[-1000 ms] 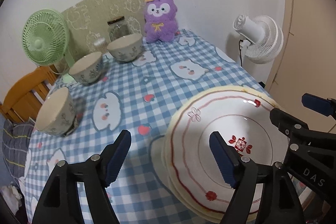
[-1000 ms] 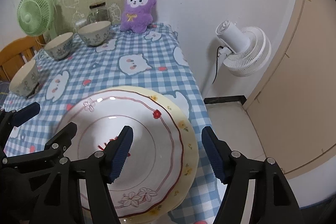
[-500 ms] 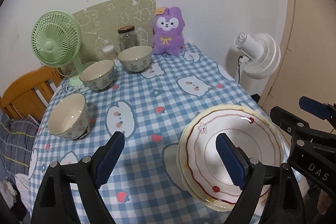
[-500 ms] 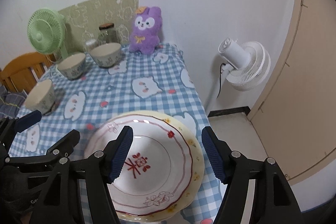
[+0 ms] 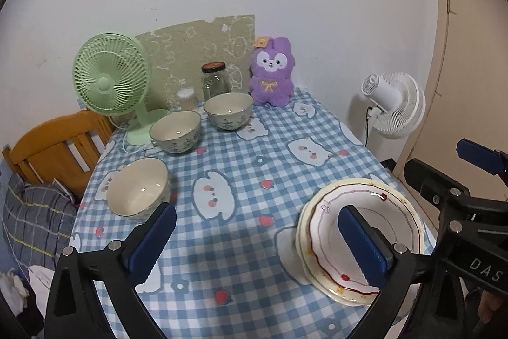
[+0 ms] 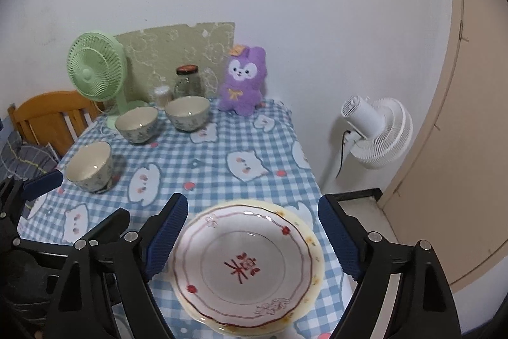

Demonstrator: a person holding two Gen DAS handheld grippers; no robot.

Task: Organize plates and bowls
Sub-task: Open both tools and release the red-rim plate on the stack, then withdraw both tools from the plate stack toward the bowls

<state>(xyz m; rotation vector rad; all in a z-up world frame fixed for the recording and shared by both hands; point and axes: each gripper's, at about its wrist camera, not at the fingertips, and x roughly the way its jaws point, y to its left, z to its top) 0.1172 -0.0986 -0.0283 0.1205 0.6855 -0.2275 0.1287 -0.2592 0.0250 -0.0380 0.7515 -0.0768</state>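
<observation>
Three bowls: glazed ceramic with a floral band outside; the near bowl (image 5: 137, 190) lies just ahead of the left gripper's left finger, the middle bowl (image 5: 175, 132) and far bowl (image 5: 228, 111) well ahead of it, toward the wall.
Plates: the plate stack (image 6: 247, 267) sits below and between the right gripper's fingers, apart from both; a white, red-rimmed plate lies on top of a yellowish one, and whether more lie beneath I cannot tell.
Left gripper: left gripper (image 5: 257, 247) has its jaws opening, wide apart, nothing between them but tablecloth; its right finger overlaps the plates in the picture only.
Right gripper: right gripper (image 6: 252, 239) has its jaws opening, pads clear of the plate rims, gripping nothing.
Handling, bowls: likely stiff, fairly heavy, smooth-glazed and so slippery; breakable if knocked together.
Hold, bowls: probably best pinched across the rim wall, one pad inside and one outside, on the side nearest the gripper.
Handling, plates: thin rims and slick glaze; the top plate could slide off the lower one if tilted.
Hold, plates: by the raised edge, lifted level.
Surroundings: tablecloth (image 5: 241, 154) is soft and may drag; green fan (image 5: 111, 78) stands beyond the bowls.
</observation>
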